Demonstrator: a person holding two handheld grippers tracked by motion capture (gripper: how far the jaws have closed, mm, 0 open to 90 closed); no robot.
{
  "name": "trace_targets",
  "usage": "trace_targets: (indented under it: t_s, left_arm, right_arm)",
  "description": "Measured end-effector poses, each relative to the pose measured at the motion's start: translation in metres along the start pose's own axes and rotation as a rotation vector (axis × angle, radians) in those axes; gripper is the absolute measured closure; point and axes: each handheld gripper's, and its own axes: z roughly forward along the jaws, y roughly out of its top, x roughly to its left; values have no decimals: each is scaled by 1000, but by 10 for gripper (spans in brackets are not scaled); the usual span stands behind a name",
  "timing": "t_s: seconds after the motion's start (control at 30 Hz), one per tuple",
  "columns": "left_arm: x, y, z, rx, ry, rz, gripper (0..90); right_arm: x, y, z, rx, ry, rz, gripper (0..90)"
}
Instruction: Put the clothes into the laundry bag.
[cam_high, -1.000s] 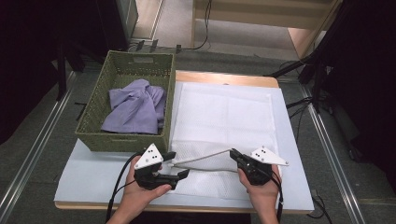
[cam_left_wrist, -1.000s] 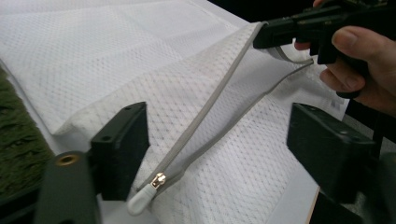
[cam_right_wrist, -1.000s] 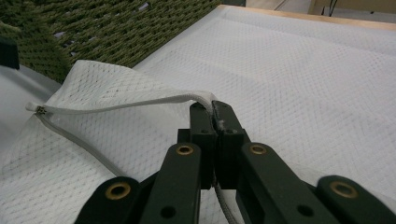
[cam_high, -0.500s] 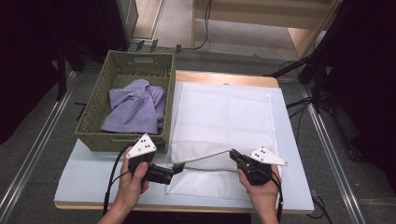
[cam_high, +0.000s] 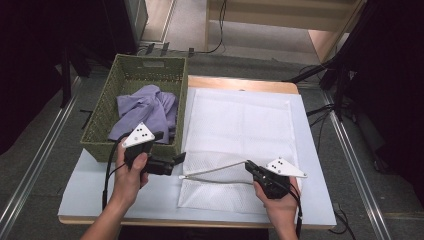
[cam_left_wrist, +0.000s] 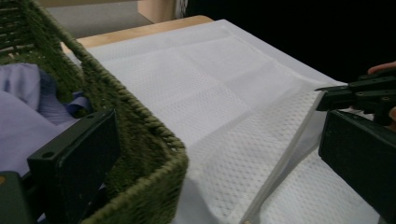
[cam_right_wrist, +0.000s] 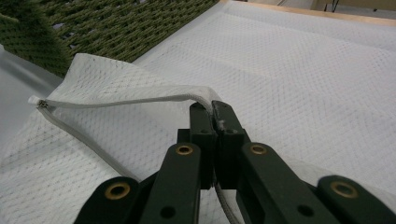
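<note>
A white mesh bag (cam_high: 240, 125) lies flat on the table, its zip edge (cam_high: 215, 168) lifted at the near end. My right gripper (cam_high: 248, 166) is shut on that zip edge (cam_right_wrist: 140, 100), its tips (cam_right_wrist: 214, 112) pinching the tape. My left gripper (cam_high: 177, 162) hovers at the near right corner of the green woven basket (cam_high: 135, 75). Its jaws have just been opening and stand wide (cam_left_wrist: 217, 158), with nothing pressed between them. The basket corner (cam_left_wrist: 154, 154) shows between them. Purple cloth (cam_high: 147, 107) lies in the basket.
The basket stands on the left of the white table top (cam_high: 85, 190), touching the bag's left side. A wooden board edge (cam_high: 240, 84) shows behind the bag. Cables trail from both grippers toward the table's front edge. Dark floor and metal rails flank the table.
My left gripper has drawn left and up, away from the bag's zip end, to the basket corner, and its jaws have spread. The right gripper has stayed put on the zip edge.
</note>
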Motion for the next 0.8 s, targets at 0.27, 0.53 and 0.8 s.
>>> trace_targets:
  t_s: [0.27, 0.53, 0.8]
  left_arm:
    - [30, 11, 6, -14, 50, -12, 0]
    - [57, 31, 13, -36, 39, -61, 0]
    - [87, 45, 23, 3, 62, -100, 0]
  right_arm:
    - [1, -1, 2, 3, -2, -7, 888]
    - [1, -2, 2, 6, -2, -6, 888]
    - [1, -2, 2, 6, 0, -11, 888]
